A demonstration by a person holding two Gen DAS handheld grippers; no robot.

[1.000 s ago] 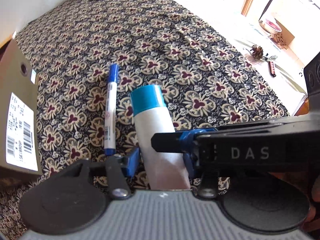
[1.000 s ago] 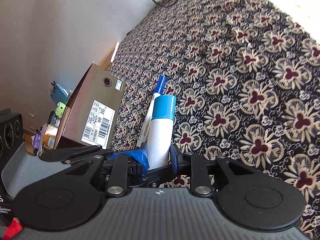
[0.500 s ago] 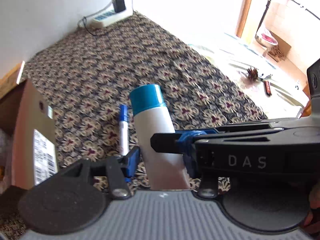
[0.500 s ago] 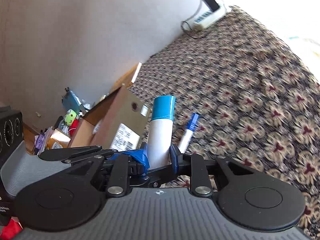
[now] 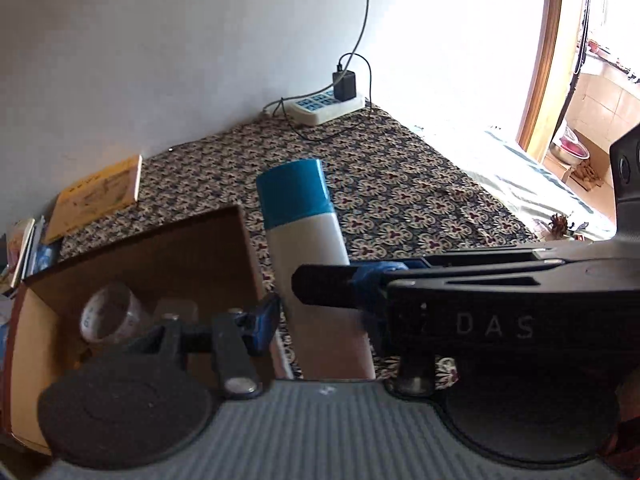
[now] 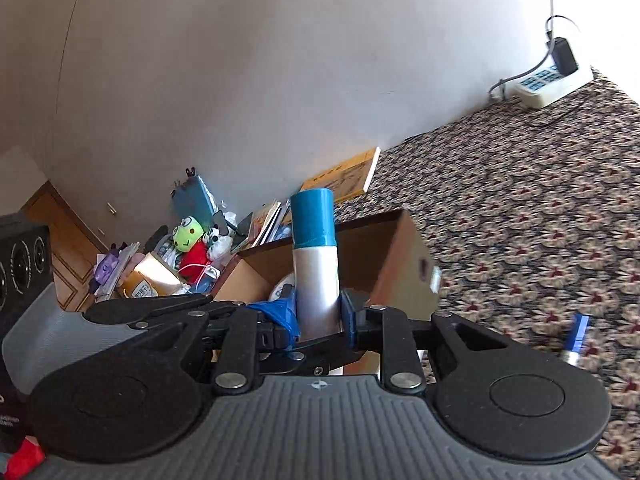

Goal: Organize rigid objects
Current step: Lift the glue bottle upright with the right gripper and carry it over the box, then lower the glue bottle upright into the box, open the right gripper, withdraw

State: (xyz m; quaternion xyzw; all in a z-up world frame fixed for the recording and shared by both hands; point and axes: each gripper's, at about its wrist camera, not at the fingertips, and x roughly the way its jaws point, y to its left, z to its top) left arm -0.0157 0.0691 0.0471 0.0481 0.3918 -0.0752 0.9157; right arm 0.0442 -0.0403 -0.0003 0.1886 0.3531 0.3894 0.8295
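A white bottle with a blue cap (image 5: 308, 248) is gripped by both grippers, held up in the air. My left gripper (image 5: 316, 312) is shut on its lower body, and my right gripper (image 6: 320, 316) is shut on it too; the bottle also shows in the right wrist view (image 6: 314, 256). The open cardboard box (image 5: 192, 256) lies just left of and below the bottle, with a roll of clear tape (image 5: 110, 316) inside. The box also shows in the right wrist view (image 6: 404, 256). A blue marker (image 6: 574, 340) lies on the patterned cloth at the right.
A patterned cloth (image 5: 400, 192) covers the surface. A power strip with a charger (image 5: 328, 106) sits by the wall. A yellow book (image 5: 96, 196) lies behind the box. Toys and clutter (image 6: 188, 248) are piled left of the box.
Both grippers lifted the bottle and swung it left toward the box. The box interior has come into view and the marker has dropped out of the left view.
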